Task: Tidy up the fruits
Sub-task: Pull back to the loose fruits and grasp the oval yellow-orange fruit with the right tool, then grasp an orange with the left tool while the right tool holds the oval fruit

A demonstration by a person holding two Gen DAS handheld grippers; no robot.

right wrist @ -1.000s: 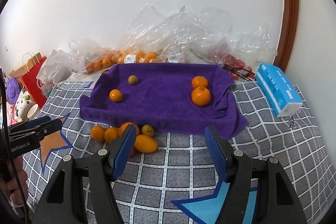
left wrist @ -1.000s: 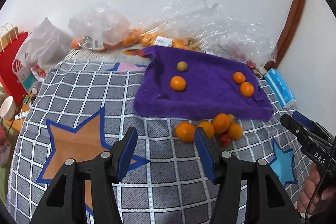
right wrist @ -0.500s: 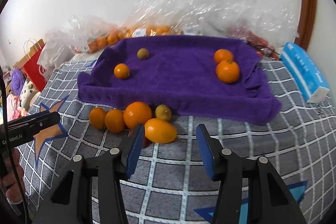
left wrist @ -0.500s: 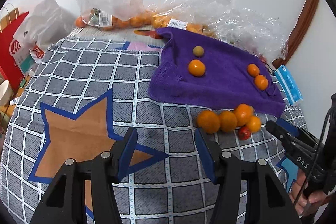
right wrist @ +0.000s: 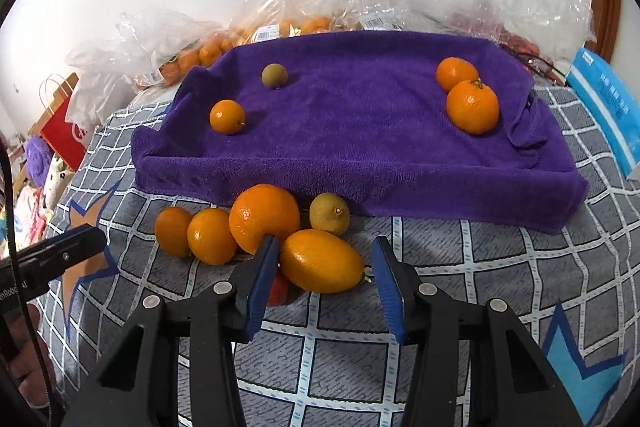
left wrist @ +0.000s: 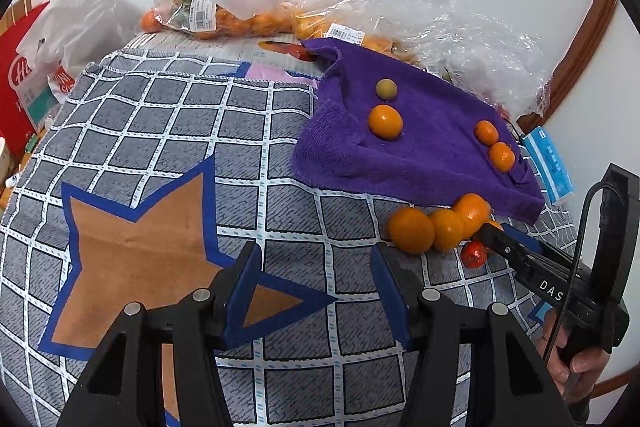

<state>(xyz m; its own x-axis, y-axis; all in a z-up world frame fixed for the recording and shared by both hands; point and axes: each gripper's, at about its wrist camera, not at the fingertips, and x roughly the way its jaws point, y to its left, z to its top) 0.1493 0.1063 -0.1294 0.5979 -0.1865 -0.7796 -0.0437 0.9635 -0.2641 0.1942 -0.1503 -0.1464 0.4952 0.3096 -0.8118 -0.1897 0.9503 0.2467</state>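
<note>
Red fruit [right wrist: 278, 289] sits half hidden behind the right hand-held gripper [right wrist: 324, 267], jaws closing, still apart.

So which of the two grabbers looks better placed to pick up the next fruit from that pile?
The right gripper. Its jaws, which have just been closing, already sit either side of the oval orange fruit at the front of the pile. The left gripper hangs open over bare checked cloth, off to the pile's side.

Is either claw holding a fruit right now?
No, not yet. The right claw has been closing around the oval orange fruit, but its right pad is not touching. The left claw is open over the checked cloth.
</note>
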